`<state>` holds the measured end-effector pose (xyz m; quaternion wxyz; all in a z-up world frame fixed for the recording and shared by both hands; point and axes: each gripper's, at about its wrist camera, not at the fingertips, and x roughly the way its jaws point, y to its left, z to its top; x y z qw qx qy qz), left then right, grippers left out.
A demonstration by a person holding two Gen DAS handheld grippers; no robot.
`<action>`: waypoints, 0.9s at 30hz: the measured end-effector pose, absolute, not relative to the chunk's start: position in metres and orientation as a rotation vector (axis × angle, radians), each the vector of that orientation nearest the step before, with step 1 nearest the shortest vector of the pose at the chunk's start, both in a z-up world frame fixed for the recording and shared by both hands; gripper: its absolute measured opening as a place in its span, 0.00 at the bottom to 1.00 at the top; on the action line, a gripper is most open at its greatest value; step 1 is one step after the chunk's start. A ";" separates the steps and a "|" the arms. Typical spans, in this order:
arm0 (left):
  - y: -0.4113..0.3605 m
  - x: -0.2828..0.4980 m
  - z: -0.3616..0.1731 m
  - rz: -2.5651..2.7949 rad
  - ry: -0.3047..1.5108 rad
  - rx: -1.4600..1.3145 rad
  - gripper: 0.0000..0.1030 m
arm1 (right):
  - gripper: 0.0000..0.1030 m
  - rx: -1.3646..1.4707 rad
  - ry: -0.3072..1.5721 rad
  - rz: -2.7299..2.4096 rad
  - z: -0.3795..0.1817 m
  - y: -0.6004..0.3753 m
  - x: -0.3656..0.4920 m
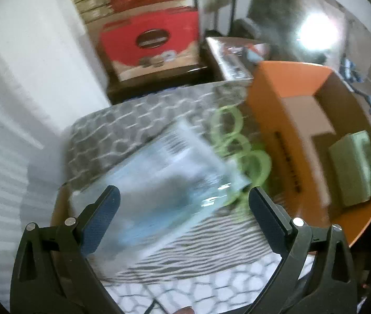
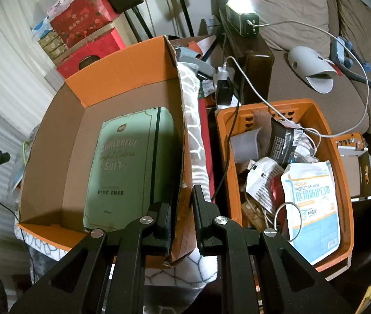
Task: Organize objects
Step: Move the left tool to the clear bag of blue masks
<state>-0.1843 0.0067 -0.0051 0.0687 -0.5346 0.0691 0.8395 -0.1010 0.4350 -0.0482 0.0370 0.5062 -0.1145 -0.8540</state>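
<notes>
My left gripper (image 1: 184, 200) is open above a clear plastic packet with blue contents (image 1: 159, 175) that lies on the patterned cloth (image 1: 122, 128); the view is motion-blurred. Green rings (image 1: 240, 144) lie just beyond the packet. The orange cardboard box (image 1: 271, 110) stands to the right, with a green tissue pack (image 1: 355, 167) inside. In the right wrist view, my right gripper (image 2: 182, 204) is shut on the right wall of the box (image 2: 182, 141). The green tissue pack (image 2: 125, 167) lies inside it.
An orange plastic basket (image 2: 344, 183) to the right holds a face-mask packet (image 2: 313, 204), wrappers and cables. Red gift boxes (image 1: 151, 41) are stacked at the back. A sofa (image 2: 316, 83) with a white device and charger cable lies beyond.
</notes>
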 end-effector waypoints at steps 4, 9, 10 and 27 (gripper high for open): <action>-0.022 -0.179 -0.012 2.541 0.185 -1.625 0.96 | 0.14 1.553 -0.355 -2.622 -0.048 0.435 -0.101; -0.042 -0.167 -0.023 2.555 0.227 -1.611 0.96 | 0.14 1.553 -0.355 -2.622 -0.048 0.435 -0.101; -0.044 -0.164 -0.025 2.552 0.238 -1.603 0.96 | 0.14 1.553 -0.354 -2.622 -0.048 0.435 -0.101; -0.014 -0.129 -0.064 2.641 0.815 -1.394 0.96 | 0.15 1.558 -0.373 -2.627 -0.049 0.433 -0.099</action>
